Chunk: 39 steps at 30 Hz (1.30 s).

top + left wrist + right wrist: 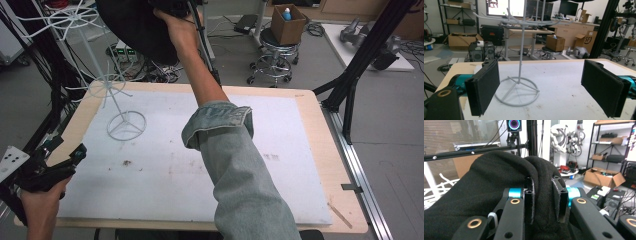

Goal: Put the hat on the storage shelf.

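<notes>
Denim sleeve (240, 175), nearest the high camera, runs up the middle of the table (320, 130) to a raised hand at the far edge. That hand's right tongs (543, 202) are nipped narrow on a fold of a black cloth (486, 195), which bulges up and over both jaws in the right gripper view; from above, the cloth (135, 25) hangs in the air beyond the table's far edge, well apart from the left tongs. White mat (165, 170) covers most of the tabletop. Straight ahead of the left tongs (540, 88), whose jaws stand wide with nothing between them, a white wire rack (520, 75) stands upright on its ring base. Those left tongs (47, 167) rest at the table's near left corner.
</notes>
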Available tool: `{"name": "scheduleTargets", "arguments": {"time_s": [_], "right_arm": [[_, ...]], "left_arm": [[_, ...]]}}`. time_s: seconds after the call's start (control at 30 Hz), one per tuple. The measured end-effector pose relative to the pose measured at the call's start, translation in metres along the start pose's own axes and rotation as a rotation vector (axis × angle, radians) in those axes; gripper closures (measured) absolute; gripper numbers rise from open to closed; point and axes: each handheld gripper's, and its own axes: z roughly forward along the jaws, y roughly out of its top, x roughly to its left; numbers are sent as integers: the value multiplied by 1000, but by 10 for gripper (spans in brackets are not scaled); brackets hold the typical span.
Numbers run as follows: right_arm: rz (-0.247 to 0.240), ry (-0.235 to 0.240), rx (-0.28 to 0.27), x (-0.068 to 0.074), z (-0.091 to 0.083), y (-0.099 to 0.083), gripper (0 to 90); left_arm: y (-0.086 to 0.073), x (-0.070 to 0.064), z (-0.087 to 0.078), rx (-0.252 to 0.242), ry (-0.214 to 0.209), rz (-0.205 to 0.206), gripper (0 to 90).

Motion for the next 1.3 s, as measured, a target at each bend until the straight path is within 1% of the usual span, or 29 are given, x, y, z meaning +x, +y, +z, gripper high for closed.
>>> {"name": "scheduleTargets", "arguments": {"time_s": [0.07, 0.1, 0.4, 0.7, 0.77, 0.93, 1.1, 1.3], "right_arm": [[-4, 0, 8, 0, 0, -2, 757], [1, 0, 14, 0, 1, -4, 756], [-2, 6, 7, -4, -1, -18, 737], [36, 25, 6, -9, -3, -34, 704], [38, 29, 5, -9, -4, -37, 698], [45, 36, 5, -10, -4, -43, 681], [37, 28, 10, -11, -7, -46, 656], [19, 10, 20, -12, -11, -49, 631]], "left_arm": [[0, 0, 0, -2, -2, 0, 154], [0, -1, 0, -3, -1, 0, 154], [0, -1, 0, 0, -3, 0, 154], [0, -2, 1, 5, -6, 4, 154], [0, -2, 2, 1, -7, 0, 154], [0, -3, 3, 5, -10, 5, 154], [0, -4, 4, 2, -11, 1, 154], [1, -6, 7, 6, -25, 11, 154]]}}
